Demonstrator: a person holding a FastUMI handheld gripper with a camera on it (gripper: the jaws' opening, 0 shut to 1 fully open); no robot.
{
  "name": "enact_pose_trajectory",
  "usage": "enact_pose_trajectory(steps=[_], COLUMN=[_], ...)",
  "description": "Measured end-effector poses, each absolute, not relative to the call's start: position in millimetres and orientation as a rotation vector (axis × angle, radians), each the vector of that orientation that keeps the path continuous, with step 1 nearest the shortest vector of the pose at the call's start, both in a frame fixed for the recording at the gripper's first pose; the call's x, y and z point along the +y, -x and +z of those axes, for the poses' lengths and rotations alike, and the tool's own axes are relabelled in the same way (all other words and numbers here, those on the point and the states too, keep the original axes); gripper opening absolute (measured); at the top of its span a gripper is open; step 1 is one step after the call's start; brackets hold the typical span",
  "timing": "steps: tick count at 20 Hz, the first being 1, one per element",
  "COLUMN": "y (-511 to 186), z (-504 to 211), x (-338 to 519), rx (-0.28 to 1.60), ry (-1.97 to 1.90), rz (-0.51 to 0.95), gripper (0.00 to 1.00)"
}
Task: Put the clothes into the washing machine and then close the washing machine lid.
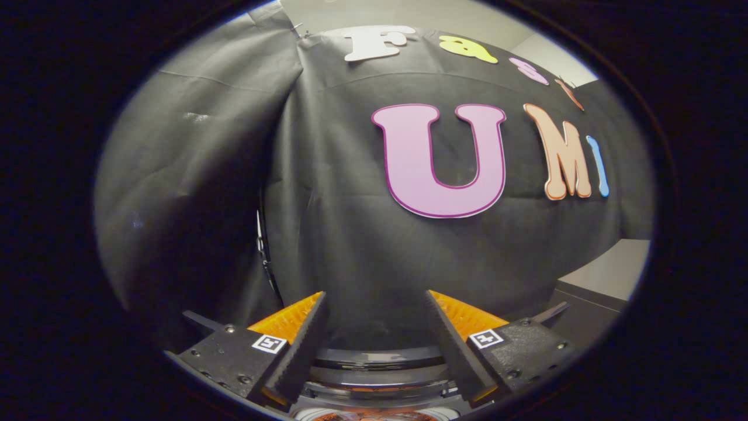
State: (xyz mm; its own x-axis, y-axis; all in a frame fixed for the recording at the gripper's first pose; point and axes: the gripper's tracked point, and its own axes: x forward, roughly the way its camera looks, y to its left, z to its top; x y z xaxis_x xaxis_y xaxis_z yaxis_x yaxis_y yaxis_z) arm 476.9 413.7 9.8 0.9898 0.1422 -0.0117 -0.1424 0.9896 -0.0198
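Tongs (374, 327) hang with their two ribbed fingers well apart and nothing between them, aimed level at the black cloth wall (350, 234) of the booth. What matters lies lower: under the fingers, down between their roots, a round dark rim with a glossy curved band (380, 358) peeps out, and beneath it a sliver of pale ring with something orange-brown inside (374, 415). I take that for the washing machine's round opening or its lid, seen from just above and behind, though so little of it shows that I cannot say whether the lid is up or down, nor whether clothes are already inside. I can make out no loose garment.

So the relation the next move turns on is plain enough: the machine sits below and just ahead of the tongs, centred between the fingers, while the fingers point over it at the wall. In my judgement the tongs must tip downward before anything can be gripped.

Off to the right, beyond the right finger, a grey flat-topped box or cabinet (608, 275) stands against the cloth. To the left a thin dark cable (266, 257) hangs down along a fold in the wall.
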Motion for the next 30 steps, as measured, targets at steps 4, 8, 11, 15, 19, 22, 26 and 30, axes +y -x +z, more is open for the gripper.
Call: enact_pose_trajectory(steps=[4,8,11,15,19,22,26,30], y=[-467.6,-458.4,-452.7,-446.9,-433.3,-424.5,-419.3,-397.3], z=[10.4,9.6,8.5,6.7,1.3,-0.9,-3.1,-12.7], x=[411.7,411.1,409.1,408.6,406.6,406.1,404.9,404.0], rx=[0.005,-0.019,-0.003,0.014,0.015,0.002,0.001,0.004], ry=[0.02,0.017,0.019,0.02,0.02,0.018,0.02,0.017], rz=[0.143,0.147,0.143,0.152,0.167,0.171,0.185,0.207], gripper=[0.98,0.98,0.98,0.98,0.98,0.98,0.98,0.97])
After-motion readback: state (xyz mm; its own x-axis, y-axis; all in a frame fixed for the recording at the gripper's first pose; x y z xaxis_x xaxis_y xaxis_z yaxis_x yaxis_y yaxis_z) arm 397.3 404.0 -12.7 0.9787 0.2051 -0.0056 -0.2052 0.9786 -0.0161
